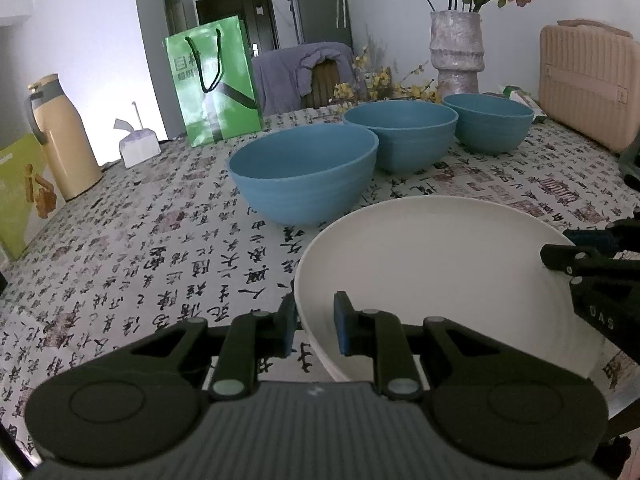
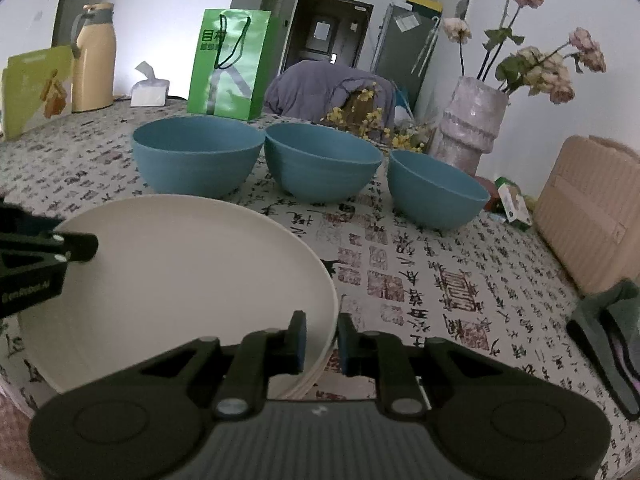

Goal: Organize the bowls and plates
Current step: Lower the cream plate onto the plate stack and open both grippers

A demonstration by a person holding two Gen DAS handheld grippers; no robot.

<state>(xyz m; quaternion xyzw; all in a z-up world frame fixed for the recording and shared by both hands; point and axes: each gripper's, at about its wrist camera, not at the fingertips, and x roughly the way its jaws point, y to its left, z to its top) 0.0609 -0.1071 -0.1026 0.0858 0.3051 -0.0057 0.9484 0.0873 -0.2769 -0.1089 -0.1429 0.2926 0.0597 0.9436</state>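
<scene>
A white plate [image 1: 440,264] lies on the patterned tablecloth, on top of other white plates whose rims show under it in the right wrist view. My left gripper [image 1: 316,326] straddles its left rim, with a sliver of room at the inner pad. My right gripper [image 2: 322,344] straddles the opposite rim of the plate [image 2: 180,272], its pads also slightly off it. Each gripper shows in the other's view: the right gripper [image 1: 560,248] and the left gripper [image 2: 86,246]. Behind the plate stand three blue bowls in a row [image 1: 304,172] [image 1: 400,136] [image 1: 490,122].
At the table's far side stand a green paper bag [image 1: 212,80], a beige thermos [image 1: 64,140], a tissue box [image 1: 138,146] and a vase of flowers [image 1: 458,52]. A beige case [image 1: 584,80] is at the right edge, and a dark green cloth [image 2: 608,328] lies in front of it.
</scene>
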